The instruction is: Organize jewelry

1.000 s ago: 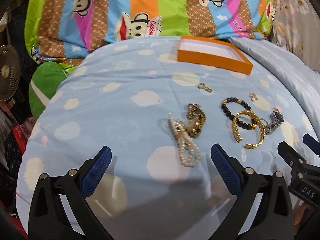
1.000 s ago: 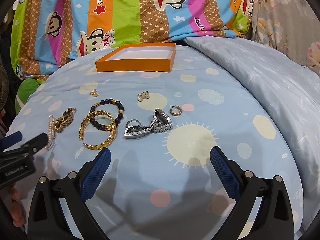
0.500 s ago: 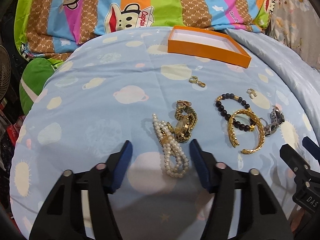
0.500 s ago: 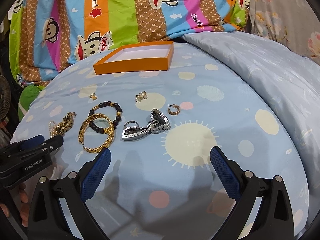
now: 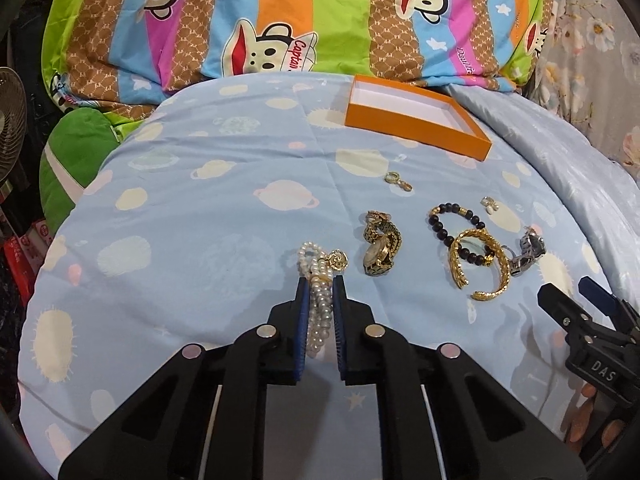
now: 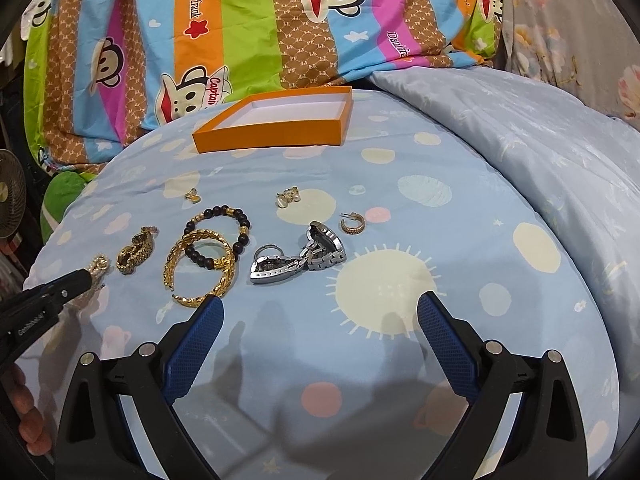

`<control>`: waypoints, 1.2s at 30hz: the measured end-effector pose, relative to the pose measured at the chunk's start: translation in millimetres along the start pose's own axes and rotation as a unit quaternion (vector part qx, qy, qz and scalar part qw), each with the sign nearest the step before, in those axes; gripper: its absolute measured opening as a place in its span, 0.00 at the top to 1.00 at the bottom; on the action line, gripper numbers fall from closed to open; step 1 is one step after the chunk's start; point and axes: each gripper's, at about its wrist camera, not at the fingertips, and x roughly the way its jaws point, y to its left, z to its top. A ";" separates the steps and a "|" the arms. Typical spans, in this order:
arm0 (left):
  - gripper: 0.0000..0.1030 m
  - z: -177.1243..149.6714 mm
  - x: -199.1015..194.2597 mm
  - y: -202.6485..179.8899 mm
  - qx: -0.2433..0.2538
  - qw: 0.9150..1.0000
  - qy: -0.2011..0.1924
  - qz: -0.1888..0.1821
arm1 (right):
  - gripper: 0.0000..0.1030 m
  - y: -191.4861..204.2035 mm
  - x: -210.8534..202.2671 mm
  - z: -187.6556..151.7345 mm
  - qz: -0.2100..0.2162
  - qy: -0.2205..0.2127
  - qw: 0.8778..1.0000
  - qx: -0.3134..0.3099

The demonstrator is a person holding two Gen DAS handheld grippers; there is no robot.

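Observation:
My left gripper [image 5: 320, 284] is shut on a white pearl bracelet [image 5: 318, 300] with a gold charm, which lies on the blue bedsheet. Beyond it lie a gold watch [image 5: 380, 250], a black bead bracelet [image 5: 450, 226], a gold bangle [image 5: 480, 270], a silver watch [image 5: 528, 254] and a small gold clasp [image 5: 398, 182]. An empty orange box [image 5: 416, 114] stands at the back. My right gripper [image 6: 318, 308] is open and empty, just short of the gold bangle [image 6: 200, 272] and the silver watch [image 6: 298, 260]. The left gripper [image 6: 82, 280] also shows in the right wrist view.
Pearl earrings [image 6: 288, 198] and a gold hoop earring [image 6: 353, 224] lie past the silver watch. A striped monkey-print quilt [image 5: 300, 20] is bunched behind the box [image 6: 276, 122]. A folded pale blue duvet [image 6: 520, 132] rises on the right. A green cushion [image 5: 72, 164] and a fan [image 5: 10, 120] sit at left.
My left gripper has moved forward and closed its fingers around the pearl bracelet. The right gripper has barely shifted and stays open.

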 end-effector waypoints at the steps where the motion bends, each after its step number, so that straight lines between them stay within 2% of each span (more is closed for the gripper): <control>1: 0.90 1.5 -2.8 1.3 -0.001 1.000 -0.003 0.000 | 0.12 0.4 0.6 0.2 0.003 0.003 1.000 -0.002; 6: 0.90 12.0 -9.7 -1.1 0.007 1.000 -0.022 0.004 | 0.24 -3.2 4.0 3.8 0.021 0.021 0.999 0.014; 8: 0.90 12.7 -4.5 -4.3 0.011 1.000 -0.023 0.010 | 0.36 -7.0 8.8 6.2 0.043 0.035 0.998 0.036; 11: 0.90 8.1 5.0 -5.9 0.009 1.000 -0.017 0.013 | 0.45 -13.0 19.1 10.0 0.063 0.054 0.994 0.075; 18: 0.91 2.1 14.0 -3.5 0.000 1.000 -0.004 0.003 | 0.51 -14.5 32.0 22.7 0.063 0.061 0.989 0.122; 21: 0.91 2.4 15.6 -3.4 -0.001 1.000 -0.001 0.000 | 0.58 -14.9 38.6 27.6 0.059 0.061 0.986 0.143; 22: 0.91 2.2 15.7 -2.8 -0.003 1.000 0.000 -0.003 | 0.60 -15.0 40.9 29.7 0.056 0.058 0.986 0.148; 25: 0.91 2.1 16.4 -1.3 -0.007 1.000 0.001 -0.006 | 0.78 -14.9 47.3 33.6 0.034 0.058 0.987 0.147; 26: 0.91 2.0 16.2 -1.4 -0.008 1.000 0.001 -0.007 | 0.81 -15.7 48.7 34.6 0.032 0.057 0.987 0.145; 31: 0.91 1.9 16.1 -1.1 -0.008 1.000 0.002 -0.008 | 0.85 -13.8 48.0 34.0 0.027 0.045 0.990 0.127; 36: 0.91 2.3 16.4 -1.0 -0.008 1.000 0.002 -0.008 | 0.86 -16.5 36.9 28.9 0.049 0.025 0.990 0.129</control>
